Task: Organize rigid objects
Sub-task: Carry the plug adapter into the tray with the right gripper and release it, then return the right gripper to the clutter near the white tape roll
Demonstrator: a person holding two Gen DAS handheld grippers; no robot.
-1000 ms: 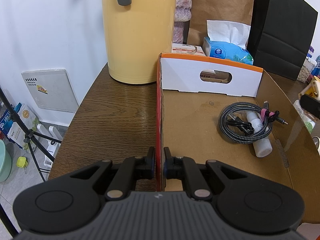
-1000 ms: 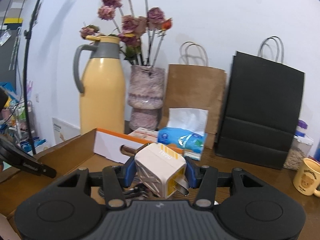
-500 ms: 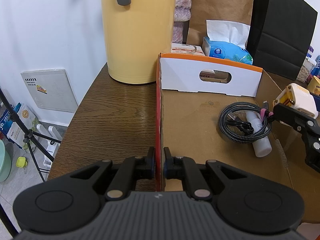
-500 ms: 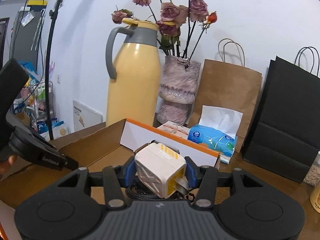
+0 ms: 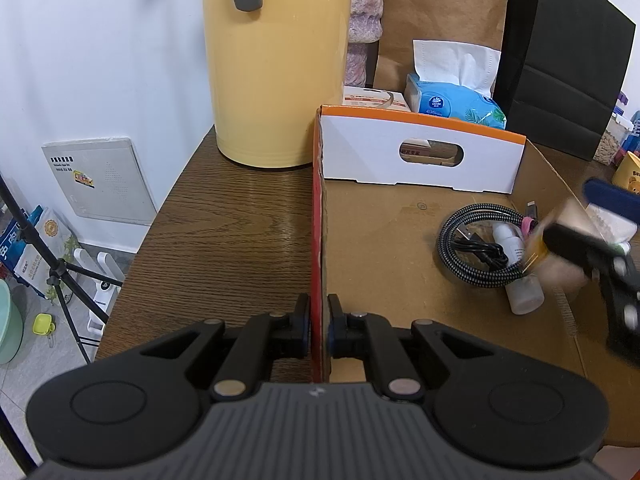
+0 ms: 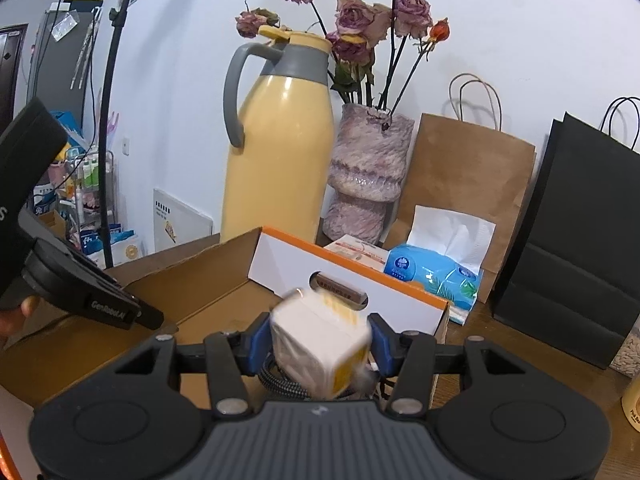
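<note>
Two grippers work here: the left gripper [image 5: 318,326] pinches the box [image 5: 400,248] wall, steadying it; the right gripper [image 6: 318,344] is spreading its fingers, the plug [image 6: 320,344] loose between them above the cable [image 5: 476,248]. Best let it fall clear. Blur hides whether pads touch the plug.

"GenRobot.AI" on left gripper [image 6: 108,310], "vinda" logo on blue tissue pack [image 5: 452,104]
</note>
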